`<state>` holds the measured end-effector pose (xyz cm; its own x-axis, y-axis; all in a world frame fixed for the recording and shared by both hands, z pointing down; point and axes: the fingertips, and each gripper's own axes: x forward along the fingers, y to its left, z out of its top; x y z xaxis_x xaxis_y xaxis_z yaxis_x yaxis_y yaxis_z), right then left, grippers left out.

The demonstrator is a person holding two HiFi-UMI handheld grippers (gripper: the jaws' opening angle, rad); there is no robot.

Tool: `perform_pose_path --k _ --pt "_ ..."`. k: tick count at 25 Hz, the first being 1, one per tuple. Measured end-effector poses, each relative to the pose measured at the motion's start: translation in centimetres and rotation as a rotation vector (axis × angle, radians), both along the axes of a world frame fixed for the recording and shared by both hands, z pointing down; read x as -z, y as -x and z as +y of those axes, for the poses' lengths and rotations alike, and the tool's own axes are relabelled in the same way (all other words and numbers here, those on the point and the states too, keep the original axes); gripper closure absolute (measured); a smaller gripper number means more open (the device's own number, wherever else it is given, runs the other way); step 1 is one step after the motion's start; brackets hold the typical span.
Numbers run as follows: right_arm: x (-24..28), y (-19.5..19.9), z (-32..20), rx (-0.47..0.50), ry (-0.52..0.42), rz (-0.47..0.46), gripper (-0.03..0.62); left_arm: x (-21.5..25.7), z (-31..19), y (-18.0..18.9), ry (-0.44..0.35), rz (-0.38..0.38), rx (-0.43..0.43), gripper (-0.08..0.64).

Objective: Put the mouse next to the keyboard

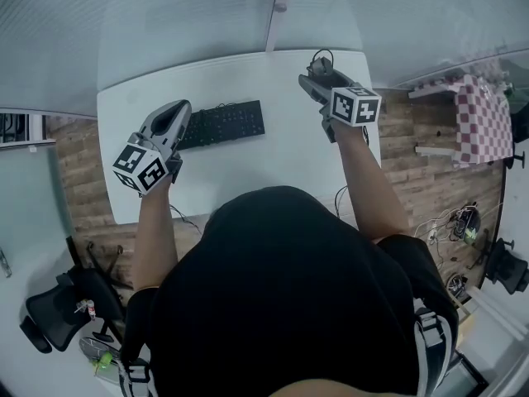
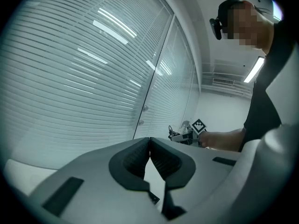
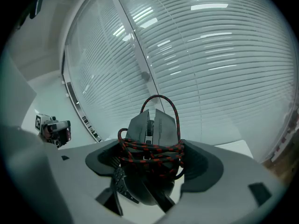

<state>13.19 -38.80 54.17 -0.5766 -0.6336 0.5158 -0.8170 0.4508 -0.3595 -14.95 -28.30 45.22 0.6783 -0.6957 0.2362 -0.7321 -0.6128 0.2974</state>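
- Your left gripper is at the left of the head view, by the keyboard's left end. Its jaws are pressed together with nothing between them, so leave it there, out of the way
- The keyboard lies left of centre on the white table, with its long side running across the frame
- Just right of the keyboard is a bare stretch of table. I judge that to be your landing spot, so aim close beside the keyboard's right end, not onto the keys
- The mouse is in the upper right of the head view, over the table's far right corner. It is clamped between the jaws of your right gripper, with its red-and-black cable wound round the body. Lower it flat before you let go, since the bundled cable could tip it
- Further right, the table's edge runs close under that gripper, and the blinds stand beyond the far edge. Travel leftward and inward, never outward
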Motion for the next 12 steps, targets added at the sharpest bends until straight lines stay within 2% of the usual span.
perform_pose_path --k 12 --pt "-6.6 0.7 -1.6 -0.006 0.112 0.039 0.181 -2.3 -2.8 0.4 0.048 0.000 -0.006 0.537"
